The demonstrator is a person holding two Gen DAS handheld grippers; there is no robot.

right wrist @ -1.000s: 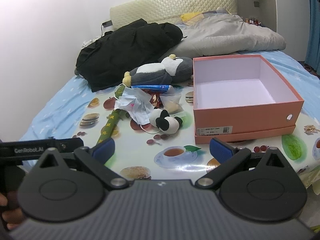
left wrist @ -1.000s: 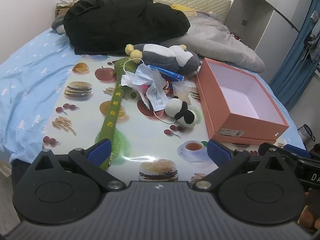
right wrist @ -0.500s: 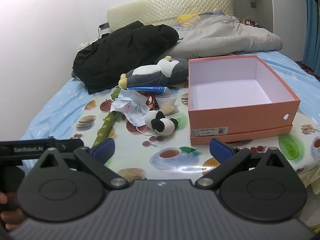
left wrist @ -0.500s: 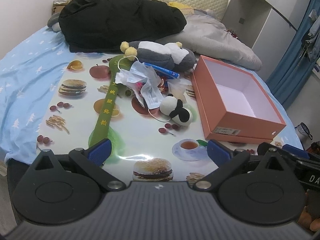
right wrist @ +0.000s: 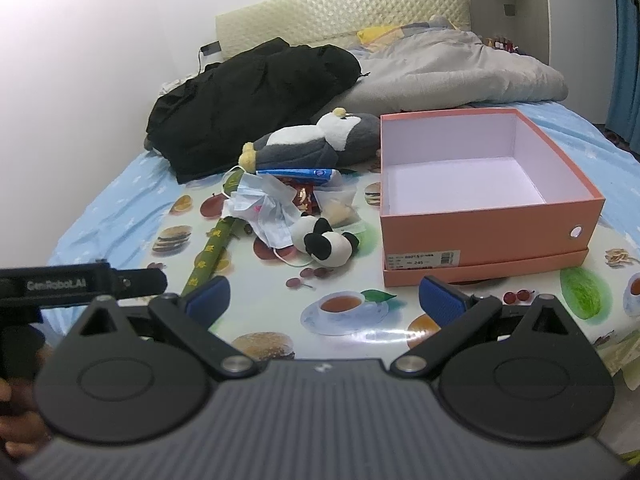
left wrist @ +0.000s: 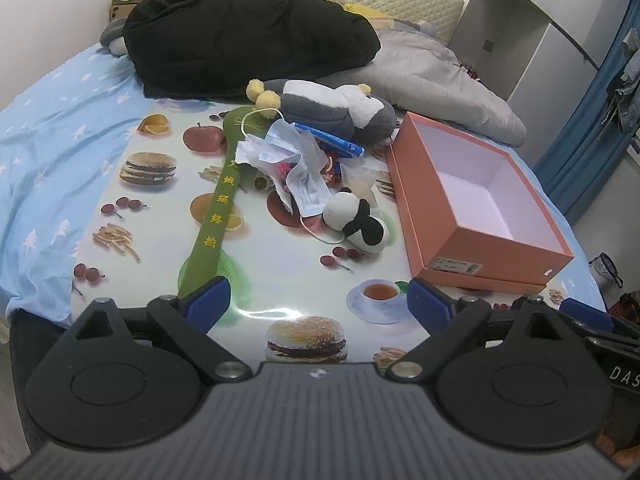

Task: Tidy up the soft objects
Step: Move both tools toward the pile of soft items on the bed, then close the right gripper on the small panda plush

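A small panda plush (left wrist: 358, 222) (right wrist: 326, 242) lies on the food-print mat beside an open, empty orange box (left wrist: 476, 200) (right wrist: 480, 196). A grey and white penguin plush (left wrist: 328, 106) (right wrist: 316, 142) lies behind a heap of face masks (left wrist: 288, 160) (right wrist: 266, 210) and small packets. A long green plush stick (left wrist: 218, 216) (right wrist: 212, 250) lies left of the heap. My left gripper (left wrist: 318, 304) and right gripper (right wrist: 324, 300) are both open and empty, near the mat's front edge.
A black jacket (left wrist: 240, 36) and a grey quilt (left wrist: 436, 76) lie at the back of the bed. A blue tube (left wrist: 330, 140) rests against the penguin. The blue sheet (left wrist: 48, 140) surrounds the mat. A blue curtain (left wrist: 600, 120) hangs at the right.
Both grippers have drawn back and lifted slightly, so the objects sit a little farther away. Nothing on the mat has moved.
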